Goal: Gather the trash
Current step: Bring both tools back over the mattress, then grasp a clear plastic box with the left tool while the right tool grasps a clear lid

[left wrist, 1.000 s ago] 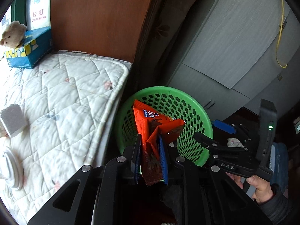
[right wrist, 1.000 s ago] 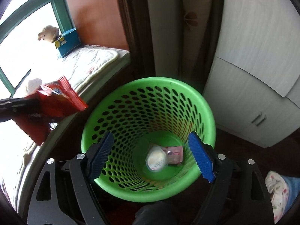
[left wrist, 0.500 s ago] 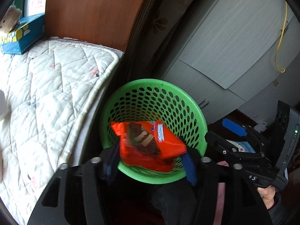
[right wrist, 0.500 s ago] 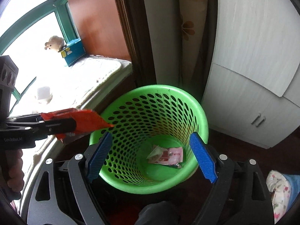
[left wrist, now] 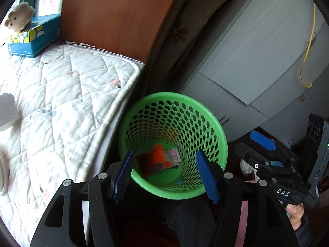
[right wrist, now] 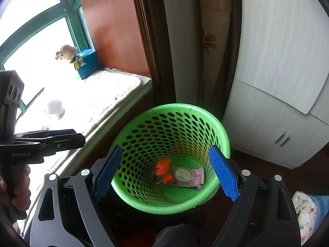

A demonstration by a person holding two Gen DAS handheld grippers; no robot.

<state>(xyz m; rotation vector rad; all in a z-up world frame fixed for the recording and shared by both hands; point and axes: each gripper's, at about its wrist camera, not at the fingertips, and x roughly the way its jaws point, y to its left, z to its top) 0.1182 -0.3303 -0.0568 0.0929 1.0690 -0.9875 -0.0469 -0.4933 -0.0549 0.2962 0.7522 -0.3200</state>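
Note:
A green perforated waste basket point(left wrist: 213, 127) stands on the floor between the bed and the cabinet; it also shows in the right wrist view point(right wrist: 224, 131). An orange snack wrapper point(left wrist: 157, 157) lies blurred inside it at the bottom, beside a pink-and-white packet point(left wrist: 173, 158). In the right wrist view the wrapper point(right wrist: 162, 168) lies left of the packet with a round lid point(right wrist: 185, 175). My left gripper point(left wrist: 166, 174) is open and empty just above the basket's near rim. My right gripper point(right wrist: 166, 173) is open and empty over the basket too.
A quilted white mattress point(left wrist: 61, 103) lies left of the basket, with a blue tissue box point(left wrist: 33, 39) and a plush toy point(left wrist: 18, 18) at its far end. A grey cabinet point(left wrist: 246, 61) stands right behind the basket. White objects point(left wrist: 7, 111) lie on the mattress's left side.
My left gripper has opened and let go of the orange wrapper, which has dropped into the basket's bottom. The right gripper stays open over the basket.

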